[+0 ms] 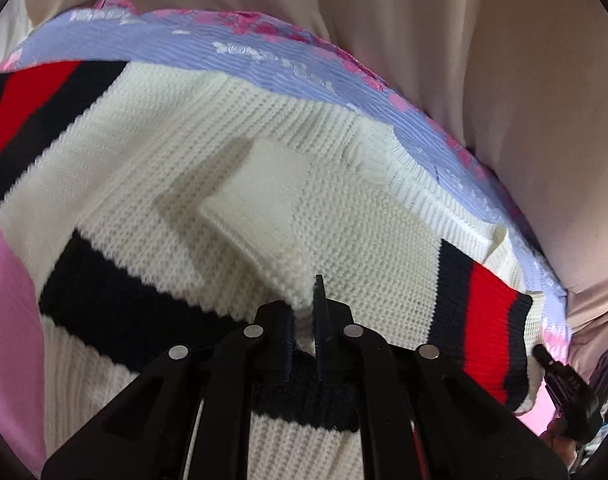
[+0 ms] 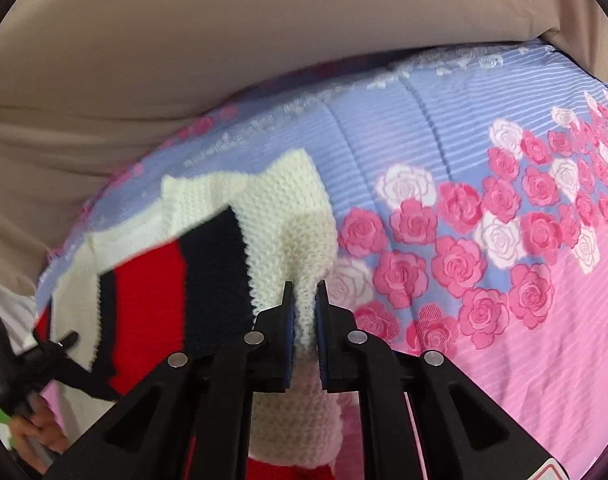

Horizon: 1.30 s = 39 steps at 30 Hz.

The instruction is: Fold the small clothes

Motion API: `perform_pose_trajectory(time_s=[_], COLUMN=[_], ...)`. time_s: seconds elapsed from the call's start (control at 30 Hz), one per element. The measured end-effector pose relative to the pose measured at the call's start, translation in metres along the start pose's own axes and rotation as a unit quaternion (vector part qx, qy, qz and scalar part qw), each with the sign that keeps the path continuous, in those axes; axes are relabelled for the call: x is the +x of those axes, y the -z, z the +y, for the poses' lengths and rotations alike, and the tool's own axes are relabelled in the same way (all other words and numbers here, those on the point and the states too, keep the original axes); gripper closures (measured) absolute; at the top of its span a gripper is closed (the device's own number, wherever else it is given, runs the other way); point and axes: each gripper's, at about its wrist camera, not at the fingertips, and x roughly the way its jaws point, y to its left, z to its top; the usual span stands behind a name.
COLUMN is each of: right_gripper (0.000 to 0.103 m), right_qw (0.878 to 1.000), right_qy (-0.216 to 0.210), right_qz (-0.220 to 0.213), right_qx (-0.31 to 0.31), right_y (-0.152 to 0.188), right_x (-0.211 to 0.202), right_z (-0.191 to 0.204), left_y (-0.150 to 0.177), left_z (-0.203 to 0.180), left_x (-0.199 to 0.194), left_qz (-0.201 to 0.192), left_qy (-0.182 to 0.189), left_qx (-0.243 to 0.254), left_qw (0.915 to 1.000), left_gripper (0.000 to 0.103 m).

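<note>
I had both tools pinching the knit sweater [image 1: 232, 168] on the bed [image 2: 504, 320]: left tool [image 1: 304, 312] clamped on a white fold, right tool [image 2: 306, 312] on its white edge, probably to carry that side over.

sweater [image 1: 344, 208]: lower part hidden beneath the left gripper's fingers [image 1: 324, 312]
bedspread [image 2: 504, 280]: blurred beyond the fingers, cut off at right
</note>
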Motion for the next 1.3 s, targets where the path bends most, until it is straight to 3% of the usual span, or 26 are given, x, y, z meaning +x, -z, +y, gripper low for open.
perform_pose_trajectory(time_s=[0.1, 0.2, 0.27, 0.37, 0.4, 0.47, 0.53, 0.6, 0.67, 0.83, 0.87, 0.93, 0.97, 1.0, 1.03, 1.1, 1.17, 1.23, 1.3], right_gripper=[0.087, 0.087, 0.089, 0.100, 0.100, 0.097, 0.093, 0.092, 0.087, 0.082, 0.080, 0.077, 0.077, 0.077, 0.076, 0.074, 0.071, 0.069, 0.069], right_qw=[0.999, 0.999, 0.999, 0.995, 0.996, 0.996, 0.997, 0.995, 0.992, 0.989, 0.989, 0.987, 0.985, 0.984, 0.983, 0.982, 0.982, 0.982, 0.984], right_qy=[0.019, -0.017, -0.024, 0.026, 0.023, 0.038, 0.029, 0.029, 0.032, 0.032, 0.033, 0.037, 0.039, 0.042, 0.043, 0.042, 0.037, 0.036, 0.028], right_qz=[-0.034, -0.050, -0.010, 0.069, 0.053, 0.057, 0.030, 0.016, 0.015, 0.049, 0.059, 0.077, 0.085, 0.091, 0.094, 0.097, 0.093, 0.085, 0.082], right_qx=[0.002, -0.012, -0.046, -0.069, -0.065, -0.064, -0.070, -0.098, -0.123, -0.134, -0.135, -0.139, -0.142, -0.147, -0.151, -0.157, -0.161, -0.163, -0.159], right_y=[-0.007, 0.002, 0.020, 0.046, 0.048, 0.040, 0.034, 0.034, 0.043, 0.092, 0.103, 0.119, 0.126, 0.133, 0.137, 0.139, 0.138, 0.134, 0.133], right_x=[-0.031, -0.054, -0.042, 0.003, 0.002, -0.008, -0.031, -0.050, -0.064, -0.072, -0.068, -0.067, -0.066, -0.064, -0.064, -0.063, -0.065, -0.068, -0.070], right_z=[0.006, 0.024, 0.036, 0.032, 0.029, 0.035, 0.047, 0.059, 0.068, 0.084, 0.086, 0.096, 0.100, 0.105, 0.110, 0.118, 0.123, 0.125, 0.125], left_y=[0.003, 0.001, 0.006, 0.007, 0.008, 0.006, -0.005, -0.021, -0.043, -0.088, -0.091, -0.092, -0.094, -0.098, -0.101, -0.109, -0.122, -0.129, -0.127], left_z=[0.007, 0.003, 0.009, 0.017, 0.022, 0.039, 0.068, 0.108, 0.168, 0.310, 0.328, 0.349, 0.351, 0.350, 0.348, 0.326, 0.273, 0.199, 0.131], left_x=[0.001, 0.003, 0.000, -0.006, -0.014, -0.042, -0.067, -0.087, -0.103, -0.115, -0.112, -0.108, -0.107, -0.102, -0.099, -0.108, -0.127, -0.148, -0.164], left_qz=[0.001, -0.003, -0.005, 0.002, 0.001, -0.026, -0.060, -0.086, -0.111, -0.126, -0.124, -0.129, -0.138, -0.128, -0.119, -0.140, -0.176, -0.197, -0.209], left_qy=[0.004, -0.001, -0.003, 0.006, 0.013, 0.021, 0.004, -0.022, -0.055, -0.133, -0.132, -0.123, -0.111, -0.090, -0.088, -0.101, -0.097, -0.074, -0.033], left_qx=[0.000, 0.010, 0.012, 0.005, 0.000, -0.018, -0.043, -0.086, -0.153, -0.304, -0.326, -0.362, -0.364, -0.361, -0.359, -0.331, -0.261, -0.168, -0.088], left_qw=[1.0000, 0.9999, 0.9999, 1.0000, 0.9999, 0.9993, 0.9973, 0.9922, 0.9804, 0.9349, 0.9278, 0.9150, 0.9144, 0.9194, 0.9217, 0.9277, 0.9441, 0.9631, 0.9733], left_gripper=[0.095, 0.094, 0.093, 0.092, 0.090, 0.082, 0.054, 0.035, 0.031, 0.031, 0.033, 0.051, 0.061, 0.092, 0.097, 0.098, 0.099, 0.099, 0.099])
